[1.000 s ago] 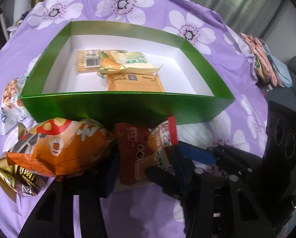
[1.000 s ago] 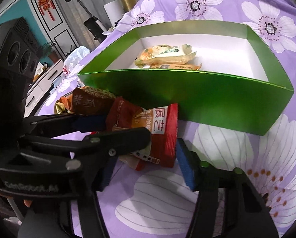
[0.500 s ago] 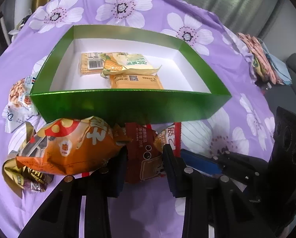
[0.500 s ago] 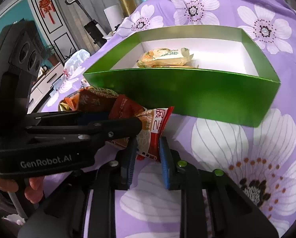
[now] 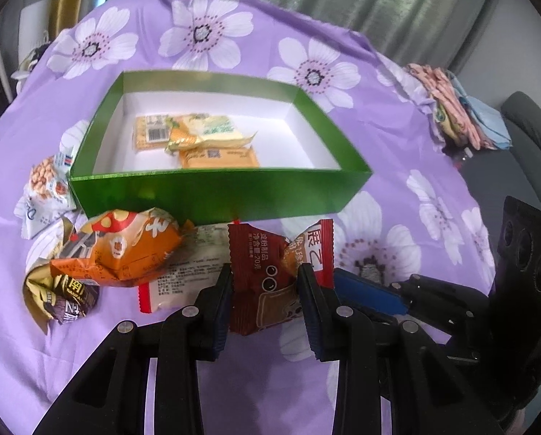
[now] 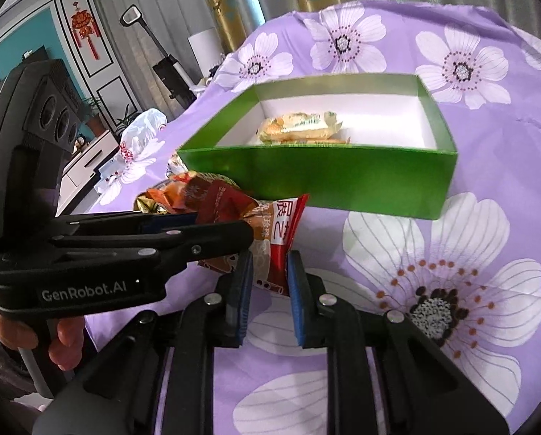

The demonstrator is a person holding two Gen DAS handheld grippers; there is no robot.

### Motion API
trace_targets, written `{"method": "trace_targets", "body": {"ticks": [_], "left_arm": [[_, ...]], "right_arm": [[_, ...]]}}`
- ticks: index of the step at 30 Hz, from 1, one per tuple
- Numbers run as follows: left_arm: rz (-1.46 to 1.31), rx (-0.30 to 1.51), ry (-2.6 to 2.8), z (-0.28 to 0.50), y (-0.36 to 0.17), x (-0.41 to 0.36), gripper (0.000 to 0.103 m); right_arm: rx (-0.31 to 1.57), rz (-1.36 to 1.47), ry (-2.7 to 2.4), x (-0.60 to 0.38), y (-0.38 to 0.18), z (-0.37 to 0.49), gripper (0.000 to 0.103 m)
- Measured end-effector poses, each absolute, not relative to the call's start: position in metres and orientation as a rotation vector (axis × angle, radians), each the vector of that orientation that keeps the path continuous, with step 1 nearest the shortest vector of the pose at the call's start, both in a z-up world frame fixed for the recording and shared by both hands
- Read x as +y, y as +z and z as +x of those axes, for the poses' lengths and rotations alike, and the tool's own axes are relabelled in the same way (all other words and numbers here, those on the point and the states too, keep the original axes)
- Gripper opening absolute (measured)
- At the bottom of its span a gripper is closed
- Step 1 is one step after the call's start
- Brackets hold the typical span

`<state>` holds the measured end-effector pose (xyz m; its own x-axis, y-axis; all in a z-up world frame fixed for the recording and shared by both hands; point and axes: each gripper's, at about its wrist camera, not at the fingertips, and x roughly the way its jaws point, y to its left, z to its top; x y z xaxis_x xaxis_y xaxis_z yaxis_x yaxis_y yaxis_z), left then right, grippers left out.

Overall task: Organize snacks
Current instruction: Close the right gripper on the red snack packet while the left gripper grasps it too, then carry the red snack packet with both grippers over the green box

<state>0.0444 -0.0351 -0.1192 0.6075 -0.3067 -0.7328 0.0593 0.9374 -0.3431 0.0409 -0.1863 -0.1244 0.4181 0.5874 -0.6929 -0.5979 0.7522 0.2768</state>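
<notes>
A green box (image 5: pixel 219 192) with a white inside stands on the purple flowered cloth and holds three yellow-orange snack packs (image 5: pixel 198 137); it also shows in the right wrist view (image 6: pixel 343 177). A red-brown snack packet (image 5: pixel 267 272) is held above the cloth in front of the box. My left gripper (image 5: pixel 265 290) is shut on its left part. My right gripper (image 6: pixel 268 282) is shut on its red edge (image 6: pixel 283 232). The right gripper's blue pad (image 5: pixel 368 290) shows in the left wrist view.
An orange snack bag (image 5: pixel 122 250), a white packet (image 5: pixel 183 272) and a gold-brown packet (image 5: pixel 60 297) lie left of the held packet. A peanut packet (image 5: pixel 45 185) lies by the box's left corner. Folded cloths (image 5: pixel 455 108) sit at the far right.
Both grippers have closed on the red-brown packet and lifted it back from the box. The white packet under it has come into view.
</notes>
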Motion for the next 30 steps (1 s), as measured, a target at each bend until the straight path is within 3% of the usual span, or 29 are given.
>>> {"method": "trace_targets", "body": {"ticks": [30], "left_arm": [[-0.281, 0.742, -0.225, 0.065, -0.059, -0.016, 0.035]], "right_arm": [[0.707, -0.061, 0.744, -0.17, -0.064, 0.066, 0.02]]}}
